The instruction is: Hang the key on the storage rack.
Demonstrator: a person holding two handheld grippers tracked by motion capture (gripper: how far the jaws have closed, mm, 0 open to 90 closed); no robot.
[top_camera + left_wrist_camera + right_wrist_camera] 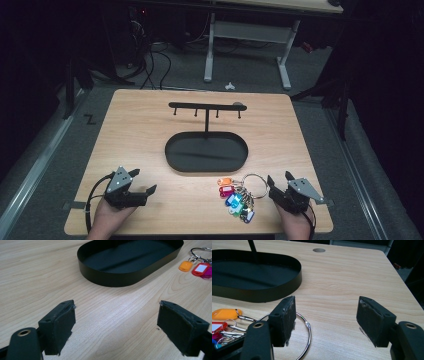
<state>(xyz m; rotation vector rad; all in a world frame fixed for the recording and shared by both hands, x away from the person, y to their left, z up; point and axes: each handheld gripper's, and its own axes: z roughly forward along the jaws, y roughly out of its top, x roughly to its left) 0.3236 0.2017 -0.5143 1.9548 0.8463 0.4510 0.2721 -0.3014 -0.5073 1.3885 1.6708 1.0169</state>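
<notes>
A black stand with an oval tray base (175,161) and a hook bar (207,106) on a post sits mid-table. A bunch of coloured key tags (235,199) on a large metal ring (255,180) lies near the front edge, right of centre. My right gripper (279,181) rests just right of the ring, open with nothing between its jaws; in the right gripper view the ring (305,332) lies beside the left jaw. My left gripper (143,182) rests at the front left, open and empty, pointing toward the tray (112,280).
The wooden table (140,130) has a round hole (239,104) near its far edge. Beyond it stand a white desk frame (250,35) and cables on the grey floor. Bare wood lies between the two grippers and the tray.
</notes>
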